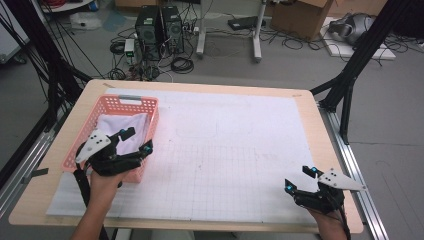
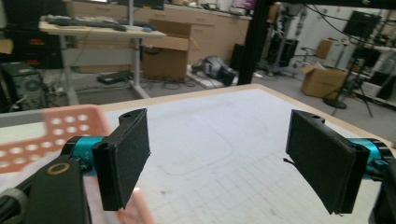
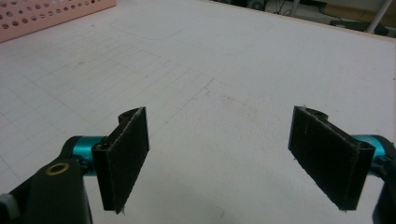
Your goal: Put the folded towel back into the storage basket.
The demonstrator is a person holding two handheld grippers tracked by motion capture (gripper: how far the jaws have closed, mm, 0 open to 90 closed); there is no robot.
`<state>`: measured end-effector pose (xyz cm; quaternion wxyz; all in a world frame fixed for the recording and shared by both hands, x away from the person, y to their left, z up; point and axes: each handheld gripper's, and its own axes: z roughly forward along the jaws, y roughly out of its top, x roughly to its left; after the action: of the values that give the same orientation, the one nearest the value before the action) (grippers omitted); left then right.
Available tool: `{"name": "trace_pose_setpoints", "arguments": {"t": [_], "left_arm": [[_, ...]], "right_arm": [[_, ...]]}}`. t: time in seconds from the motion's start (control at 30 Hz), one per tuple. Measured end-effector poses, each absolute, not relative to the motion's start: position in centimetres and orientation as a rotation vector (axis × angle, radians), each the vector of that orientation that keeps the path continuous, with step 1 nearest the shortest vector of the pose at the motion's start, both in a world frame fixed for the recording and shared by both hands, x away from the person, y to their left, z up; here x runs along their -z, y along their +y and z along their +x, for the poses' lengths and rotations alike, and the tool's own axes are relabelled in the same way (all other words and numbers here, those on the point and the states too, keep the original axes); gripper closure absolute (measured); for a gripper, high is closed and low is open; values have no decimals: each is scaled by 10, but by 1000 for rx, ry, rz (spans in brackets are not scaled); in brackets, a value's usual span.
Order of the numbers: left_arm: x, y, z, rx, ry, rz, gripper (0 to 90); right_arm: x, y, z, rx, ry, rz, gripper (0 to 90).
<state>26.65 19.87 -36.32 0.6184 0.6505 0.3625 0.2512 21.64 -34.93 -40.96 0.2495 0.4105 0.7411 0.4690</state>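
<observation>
Step in hand: judging by the pose, taking the white cloth (image 1: 122, 129) out of the pink basket (image 1: 127, 104); the left gripper (image 1: 134, 140) hovers over the near end of the basket with nothing between its jaws.
How to do it well: tip the left gripper down into the basket, bite a raised fold of the cloth rather than a flat patch, and keep the jaw tips off the basket's holed walls so the basket is not dragged along. Lift straight up until the cloth is free of the rim before moving it across to the sheet.
Left gripper: released, jaws spread wide; in the left gripper view (image 2: 219, 163) they frame bare table and a pink corner of the basket.
Basket: on the left part of the table (image 1: 310, 107), long side running away from the person, its near end under the left hand.
Cloth: white, soft, loosely bunched, lying inside the basket and covering most of its floor; folds show along its far edge. It will likely sag and trail when lifted.
Paper sheet (image 1: 240, 150): white, with a faint grid, covering most of the table; bare in the middle.
Right gripper (image 1: 300, 179): released too, jaws wide apart, low over the near right corner of the sheet, well apart from the basket; its own view (image 3: 219, 161) shows plain gridded paper between the jaws.
</observation>
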Motion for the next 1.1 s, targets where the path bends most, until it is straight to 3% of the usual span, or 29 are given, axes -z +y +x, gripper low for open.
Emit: {"name": "trace_pose_setpoints", "arguments": {"t": [0.6, 1.1], "left_arm": [[393, 124, 247, -463, 715, 1622, 228], [403, 100, 253, -414, 709, 1661, 232]], "right_arm": [[413, -342, 220, -1245, 2036, 1084, 184], [416, -339, 220, -1235, 2033, 1088, 183]]}}
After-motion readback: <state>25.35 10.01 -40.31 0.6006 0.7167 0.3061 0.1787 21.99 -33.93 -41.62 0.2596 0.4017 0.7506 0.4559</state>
